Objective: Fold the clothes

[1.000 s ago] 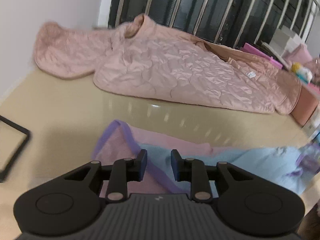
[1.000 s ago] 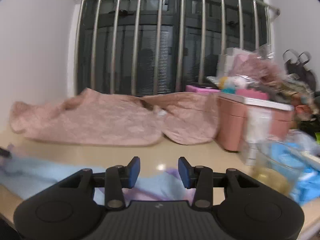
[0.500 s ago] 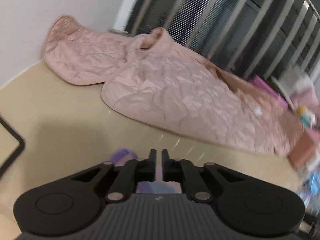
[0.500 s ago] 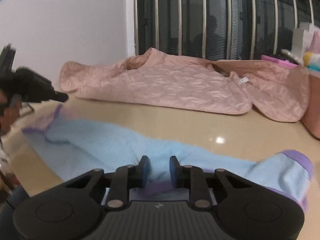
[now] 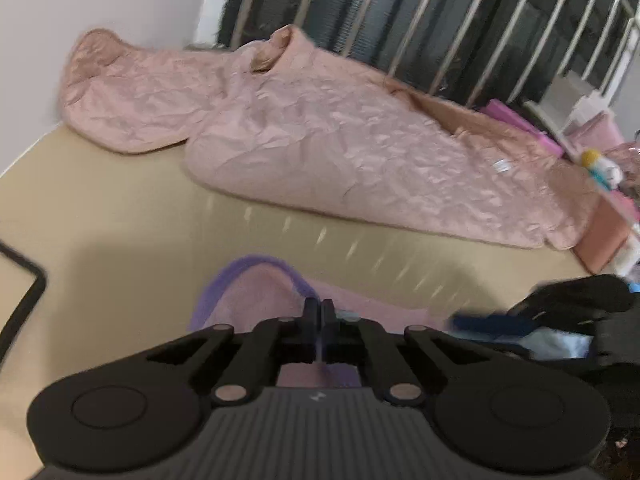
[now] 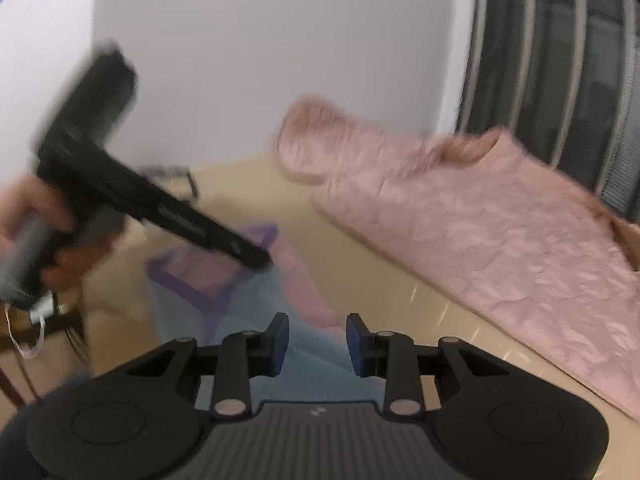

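Note:
A light-blue garment (image 6: pixel 260 300) with a pink inside and purple trim lies crumpled on the beige table (image 5: pixel 120 220). My left gripper (image 5: pixel 319 312) is shut on its purple-trimmed edge (image 5: pixel 248 268); in the right wrist view the left gripper (image 6: pixel 262 260) comes in from the left in a person's hand, blurred. My right gripper (image 6: pixel 318 340) has blue cloth filling the narrow gap between its pads and grips it. It shows blurred at the right of the left wrist view as the right gripper (image 5: pixel 480 323), close to the left one.
A pink quilted jacket (image 5: pixel 360 152) is spread along the back of the table under the barred window (image 5: pixel 440 20). A pink box (image 5: pixel 600 240) and clutter stand at the far right. A black frame (image 5: pixel 20 280) is at the left edge.
My left gripper closed on the purple-trimmed edge. My right gripper narrowed onto the blue cloth, then swung left across the table toward the left gripper and rolled.

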`<state>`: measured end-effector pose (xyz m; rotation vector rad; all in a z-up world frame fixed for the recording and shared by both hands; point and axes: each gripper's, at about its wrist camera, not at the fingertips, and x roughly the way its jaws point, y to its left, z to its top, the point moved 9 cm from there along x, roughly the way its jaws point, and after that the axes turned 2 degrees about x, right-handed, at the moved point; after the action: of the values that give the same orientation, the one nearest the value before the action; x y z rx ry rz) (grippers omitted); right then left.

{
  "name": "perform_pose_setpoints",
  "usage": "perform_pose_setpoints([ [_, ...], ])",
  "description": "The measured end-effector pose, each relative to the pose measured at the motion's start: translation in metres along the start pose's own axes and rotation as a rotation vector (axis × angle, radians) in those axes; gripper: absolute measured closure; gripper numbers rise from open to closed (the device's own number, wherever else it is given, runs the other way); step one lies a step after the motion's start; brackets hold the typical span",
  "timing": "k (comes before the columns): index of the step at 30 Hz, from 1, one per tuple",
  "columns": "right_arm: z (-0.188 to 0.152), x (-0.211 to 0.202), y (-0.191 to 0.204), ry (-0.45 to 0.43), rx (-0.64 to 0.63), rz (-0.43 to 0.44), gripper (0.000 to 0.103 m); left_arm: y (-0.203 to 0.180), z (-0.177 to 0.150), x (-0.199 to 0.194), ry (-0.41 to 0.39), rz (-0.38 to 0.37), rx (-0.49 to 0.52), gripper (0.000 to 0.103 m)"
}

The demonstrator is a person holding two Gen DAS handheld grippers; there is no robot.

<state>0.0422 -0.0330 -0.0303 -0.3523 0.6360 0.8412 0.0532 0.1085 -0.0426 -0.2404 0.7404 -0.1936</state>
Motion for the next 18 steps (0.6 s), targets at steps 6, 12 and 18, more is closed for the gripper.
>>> perform_pose_setpoints([
  [6, 0.013, -0.008, -0.006, -0.107, 0.042, -0.088, 0.101, 0.016, 0.019, -0.005, -0.100, -0.053, -0.142, 0.102],
  [12, 0.001, 0.022, -0.020, -0.027, 0.059, -0.185, 0.098, 0.030, 0.020, 0.012, -0.061, 0.048, -0.173, 0.090],
  [18, 0.007, -0.010, -0.006, -0.095, 0.063, -0.180, 0.085, 0.006, 0.015, -0.002, -0.075, 0.003, -0.046, 0.067],
])
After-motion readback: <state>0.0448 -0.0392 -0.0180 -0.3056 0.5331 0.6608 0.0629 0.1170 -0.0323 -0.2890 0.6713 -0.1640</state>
